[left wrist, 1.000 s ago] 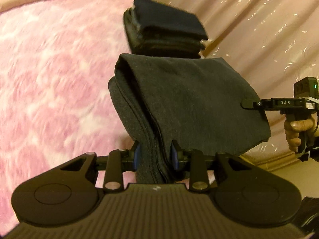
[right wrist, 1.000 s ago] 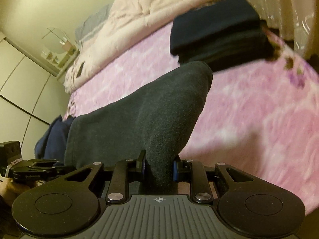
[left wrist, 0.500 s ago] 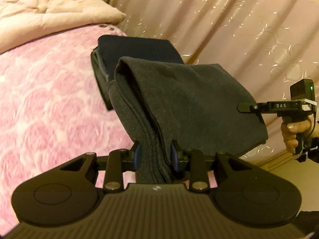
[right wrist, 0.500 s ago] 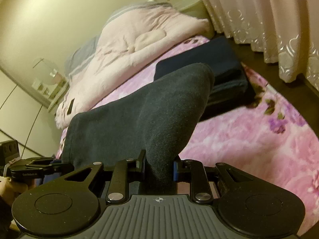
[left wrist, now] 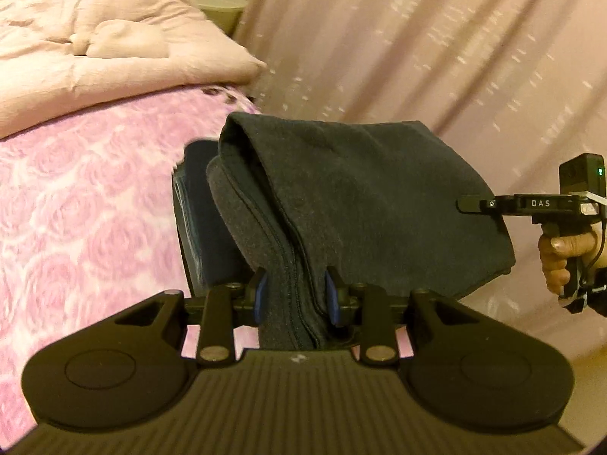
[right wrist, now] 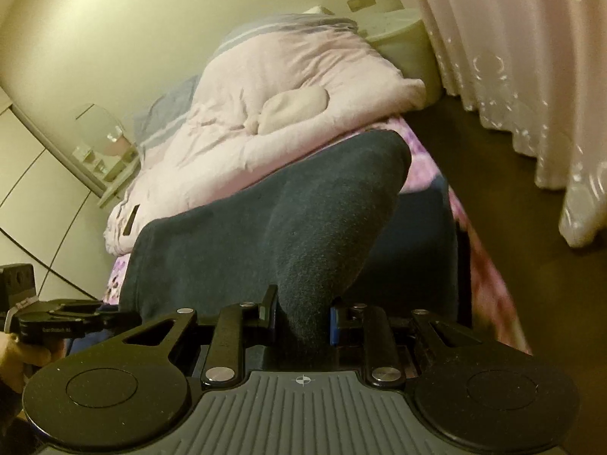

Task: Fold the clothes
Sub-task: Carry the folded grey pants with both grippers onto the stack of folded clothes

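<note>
We are holding folded grey garment [left wrist: 360, 204] in air above bed [left wrist: 87, 197], over dark stack [left wrist: 197, 227]. Left fingers [left wrist: 294, 297], right fingers [right wrist: 299, 313] both pinching thick near edge. Fleece seeming soft, light, floppy; gripping all layers.

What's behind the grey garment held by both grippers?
A folded navy pile on the pink bedspread shows behind the grey garment. Most of the pile is covered, so its height and contents are hidden.
</note>
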Demonstrator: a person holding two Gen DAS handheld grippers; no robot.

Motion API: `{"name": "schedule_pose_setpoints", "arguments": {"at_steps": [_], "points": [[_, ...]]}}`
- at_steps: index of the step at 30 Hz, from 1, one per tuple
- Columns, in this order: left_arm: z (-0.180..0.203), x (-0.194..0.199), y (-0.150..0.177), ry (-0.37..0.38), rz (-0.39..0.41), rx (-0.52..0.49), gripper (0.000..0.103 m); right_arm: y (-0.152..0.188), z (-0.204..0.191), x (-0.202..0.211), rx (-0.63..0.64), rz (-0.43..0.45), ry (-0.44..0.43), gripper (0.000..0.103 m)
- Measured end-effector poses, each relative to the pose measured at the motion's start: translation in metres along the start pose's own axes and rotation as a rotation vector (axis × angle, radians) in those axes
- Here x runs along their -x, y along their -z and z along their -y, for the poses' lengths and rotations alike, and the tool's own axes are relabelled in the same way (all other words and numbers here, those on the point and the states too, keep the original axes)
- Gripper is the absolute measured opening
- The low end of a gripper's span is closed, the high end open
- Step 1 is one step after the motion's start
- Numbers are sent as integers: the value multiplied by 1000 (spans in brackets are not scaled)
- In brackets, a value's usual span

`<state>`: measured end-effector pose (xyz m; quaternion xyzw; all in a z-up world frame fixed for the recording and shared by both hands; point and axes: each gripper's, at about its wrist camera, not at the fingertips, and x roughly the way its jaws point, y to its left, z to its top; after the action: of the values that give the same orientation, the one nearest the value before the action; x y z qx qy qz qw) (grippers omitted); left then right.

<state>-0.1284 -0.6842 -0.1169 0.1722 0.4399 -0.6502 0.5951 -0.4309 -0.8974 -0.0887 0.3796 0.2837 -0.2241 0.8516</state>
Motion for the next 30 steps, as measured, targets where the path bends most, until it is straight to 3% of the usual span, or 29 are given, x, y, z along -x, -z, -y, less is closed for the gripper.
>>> {"name": "schedule_pose_setpoints", "arguments": {"at_steps": [5, 10, 20, 30], "points": [[-21, -44, -39, -23, -7, 29, 26, -57, 43, -54, -9, -32, -24, 23], [-43, -88, -75, -40, -18, 59, 26, -71, 74, -90, -35, -51, -16, 23], [-93, -145, -44, 13, -112, 188, 26, -41, 116, -123, -131, -108, 14, 23], [-109, -161, -32, 36, -125, 258, 27, -30, 104, -114, -79, -95, 32, 28]]}}
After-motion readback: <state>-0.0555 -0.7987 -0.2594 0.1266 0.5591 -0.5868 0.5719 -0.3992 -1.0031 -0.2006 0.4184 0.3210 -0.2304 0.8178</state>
